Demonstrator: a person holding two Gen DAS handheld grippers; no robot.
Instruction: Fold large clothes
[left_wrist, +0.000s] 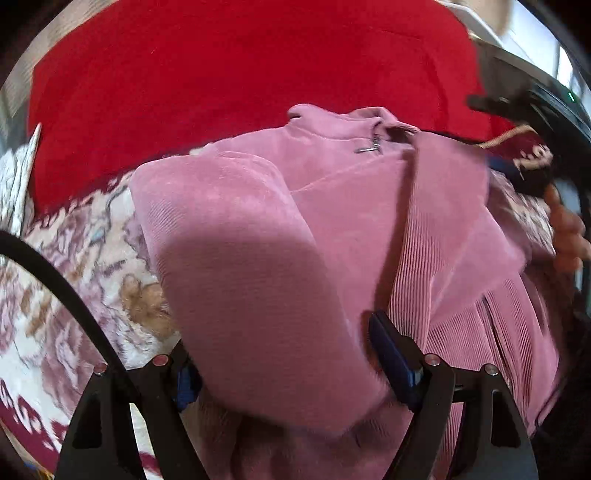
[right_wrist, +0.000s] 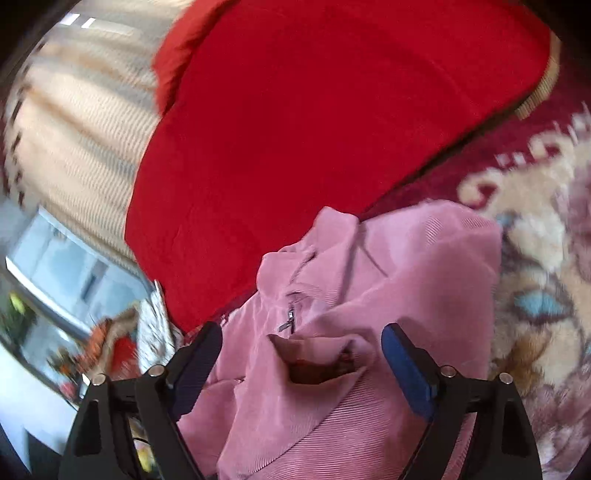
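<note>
Pink corduroy jacket (right_wrist: 388, 280) lies on the rug (right_wrist: 535, 277), zipper (right_wrist: 290, 319) at 12 o'clock; your right gripper (right_wrist: 306, 365) gapes empty, your left gripper (left_wrist: 284, 354) straddles a sleeve fold, jaws wide.

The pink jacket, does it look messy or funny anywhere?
Yes. The pink jacket lies rumpled on the patterned rug beside the red cloth, not flat. One sleeve cuff gapes open across its front, just below the zipper pull, between the open right tongs.

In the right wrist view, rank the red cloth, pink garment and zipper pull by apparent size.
1. Red cloth, largest.
2. Pink garment, close behind; nearness to the camera inflates it.
3. Zipper pull, smallest.
</note>
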